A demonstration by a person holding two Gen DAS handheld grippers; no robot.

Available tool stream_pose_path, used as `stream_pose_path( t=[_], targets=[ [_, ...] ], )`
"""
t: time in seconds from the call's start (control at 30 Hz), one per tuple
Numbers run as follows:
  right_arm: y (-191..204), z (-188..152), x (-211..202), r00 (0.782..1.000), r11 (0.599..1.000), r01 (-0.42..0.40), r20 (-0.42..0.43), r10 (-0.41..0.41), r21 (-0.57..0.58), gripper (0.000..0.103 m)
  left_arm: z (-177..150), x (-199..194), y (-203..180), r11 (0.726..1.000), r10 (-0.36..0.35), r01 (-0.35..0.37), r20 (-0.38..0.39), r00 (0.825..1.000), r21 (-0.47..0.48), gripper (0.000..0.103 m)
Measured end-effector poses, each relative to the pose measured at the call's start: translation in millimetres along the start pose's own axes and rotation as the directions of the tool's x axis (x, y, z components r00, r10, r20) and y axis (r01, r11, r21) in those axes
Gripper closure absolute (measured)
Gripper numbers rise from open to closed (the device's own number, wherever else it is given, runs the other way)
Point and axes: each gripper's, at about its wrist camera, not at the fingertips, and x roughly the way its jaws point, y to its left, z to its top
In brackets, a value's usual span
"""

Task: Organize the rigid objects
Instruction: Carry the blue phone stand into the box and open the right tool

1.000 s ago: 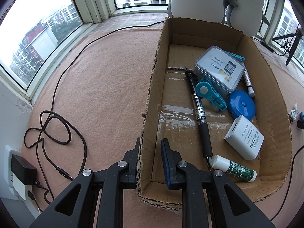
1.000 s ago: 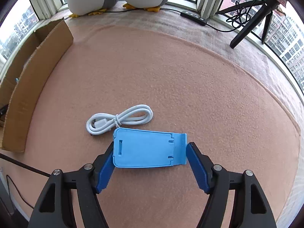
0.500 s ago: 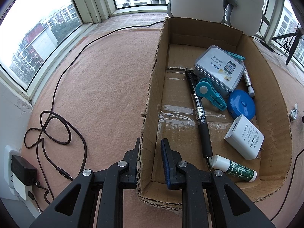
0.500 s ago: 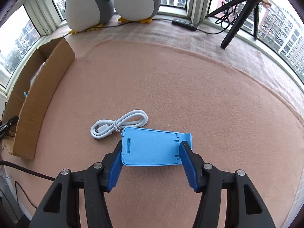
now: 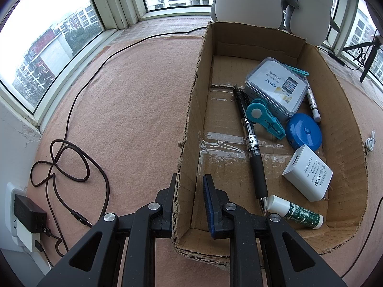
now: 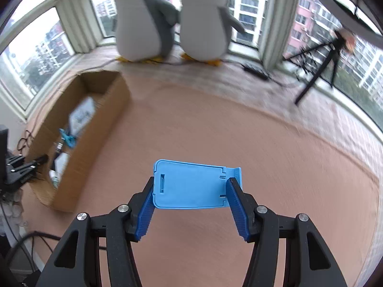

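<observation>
Pink felt point(image 6: 263, 143) covers the window-bay floor beneath the right gripper point(image 6: 190, 199), its jaws clamped on a blue plastic stand point(image 6: 191, 184) held clear of the surface. Left gripper point(image 5: 189, 196) pinches the cardboard box point(image 5: 189, 110) wall; pen point(image 5: 251, 141) and charger point(image 5: 307, 177) lie inside.

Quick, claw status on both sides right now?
Left claw: closed, clamped on the near-left wall of the cardboard box.
Right claw: closed on the blue phone stand, held clear of the mat.
</observation>
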Motion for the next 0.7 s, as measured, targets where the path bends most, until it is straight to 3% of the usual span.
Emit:
stream_pose_path(
  t=[0.33, 0.7],
  targets=[
    [61, 38, -10, 0.996, 0.991, -0.062, 0.052, 0.068, -0.115, 0.050, 0, 0, 0, 1.000, -0.004, 0.004, 0.001, 1.000, -0.002, 0.084],
    [113, 56, 2, 0.992, 0.971, -0.110, 0.030, 0.119, -0.214, 0.050, 0, -1, 1, 1.000, -0.013, 0.013, 0.003, 1.000, -0.005, 0.084]
  ],
)
